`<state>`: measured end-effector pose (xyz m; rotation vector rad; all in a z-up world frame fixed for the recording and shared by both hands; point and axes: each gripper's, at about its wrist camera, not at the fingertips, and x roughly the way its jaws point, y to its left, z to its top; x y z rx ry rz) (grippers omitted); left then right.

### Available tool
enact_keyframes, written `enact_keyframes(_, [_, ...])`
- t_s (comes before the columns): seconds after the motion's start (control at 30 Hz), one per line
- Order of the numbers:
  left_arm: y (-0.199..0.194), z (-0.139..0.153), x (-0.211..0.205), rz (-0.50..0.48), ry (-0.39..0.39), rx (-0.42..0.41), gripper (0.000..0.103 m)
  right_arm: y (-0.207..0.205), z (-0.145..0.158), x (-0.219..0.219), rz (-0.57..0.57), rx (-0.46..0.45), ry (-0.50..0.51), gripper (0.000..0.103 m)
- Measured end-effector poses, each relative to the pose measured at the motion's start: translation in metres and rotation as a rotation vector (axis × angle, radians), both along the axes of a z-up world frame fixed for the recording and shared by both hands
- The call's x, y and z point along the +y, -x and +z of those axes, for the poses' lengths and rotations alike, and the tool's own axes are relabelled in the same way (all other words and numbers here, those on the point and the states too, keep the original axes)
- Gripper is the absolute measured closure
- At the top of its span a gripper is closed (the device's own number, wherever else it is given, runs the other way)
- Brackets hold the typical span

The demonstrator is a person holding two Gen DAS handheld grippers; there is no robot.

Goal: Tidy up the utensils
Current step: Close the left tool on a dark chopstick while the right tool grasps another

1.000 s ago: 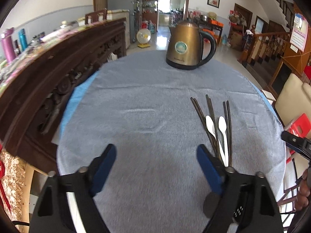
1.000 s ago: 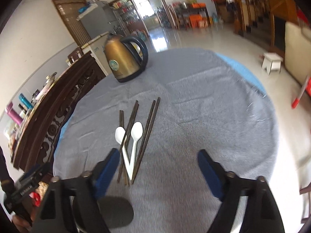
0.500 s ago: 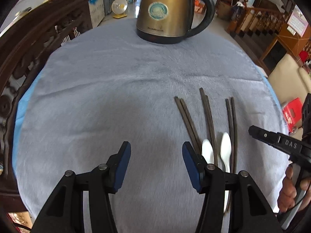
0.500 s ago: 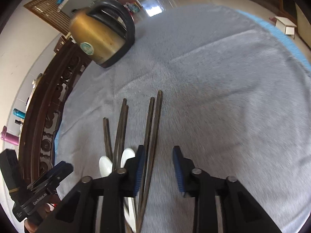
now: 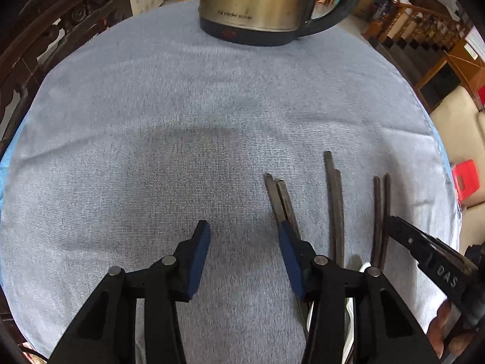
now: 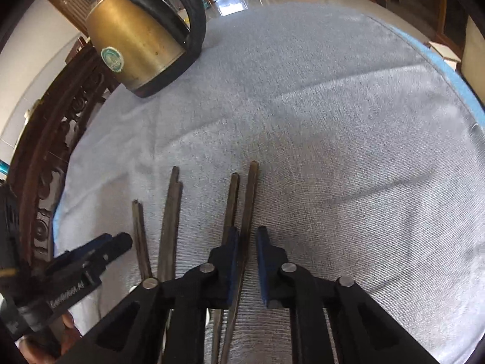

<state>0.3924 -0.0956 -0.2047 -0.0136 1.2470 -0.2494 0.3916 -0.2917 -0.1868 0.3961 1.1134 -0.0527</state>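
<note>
Nearest us, our left gripper (image 5: 244,244) has its jaws apart over bare grey cloth; they have just been closing, with nothing between them. Its right finger (image 5: 289,254) overlaps the leftmost pair of chopsticks (image 5: 280,200). Just right of it, a white spoon (image 5: 365,265) peeks out behind the gripper frame. Our right gripper (image 6: 247,244) has just been narrowing its jaws, and they now stand almost together around the rightmost chopstick (image 6: 250,200); we cannot tell whether the pads press on it. Its partner (image 6: 231,203) runs just outside the left finger. The middle pair (image 6: 171,215) lies to the left. All the dark sticks lie on the table (image 6: 348,121), pointing away from us. Far off at the table's edge stands a brass kettle (image 6: 136,42), well apart from the utensils.
</note>
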Motion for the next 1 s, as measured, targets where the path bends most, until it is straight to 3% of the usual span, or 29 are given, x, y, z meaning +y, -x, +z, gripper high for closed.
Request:
enact_keyframes(0.5, [-0.014, -0.011, -0.022, -0.006, -0.051, -0.041, 0.055, 0.005, 0.001, -0.012, 0.037, -0.002, -0.016, 0.094])
enact_keyframes(0.57, [-0.011, -0.01, -0.022, -0.01, -0.068, -0.048, 0.063, 0.006, 0.001, -0.014, 0.034, -0.003, -0.023, 0.094])
enact_keyframes(0.6, [-0.003, -0.005, -0.019, -0.014, -0.102, -0.054, 0.072, 0.006, 0.001, -0.013, 0.033, -0.004, -0.025, 0.094])
enact_keyframes(0.7, [0.001, -0.007, -0.017, -0.053, -0.165, -0.053, 0.078, 0.006, 0.001, -0.014, 0.036, 0.01, -0.016, 0.095])
enact_keyframes(0.77, [0.001, -0.008, -0.012, -0.057, -0.174, -0.028, 0.078, 0.007, 0.003, -0.015, 0.028, 0.036, 0.002, 0.095])
enact_keyframes(0.87, [0.0, -0.012, 0.001, -0.032, -0.129, 0.001, 0.078, 0.005, 0.004, -0.017, 0.021, 0.059, 0.026, 0.095])
enact_keyframes(1.0, [-0.003, -0.016, 0.004, -0.027, -0.102, -0.004, 0.062, -0.006, 0.007, -0.008, 0.009, 0.102, 0.077, 0.088])
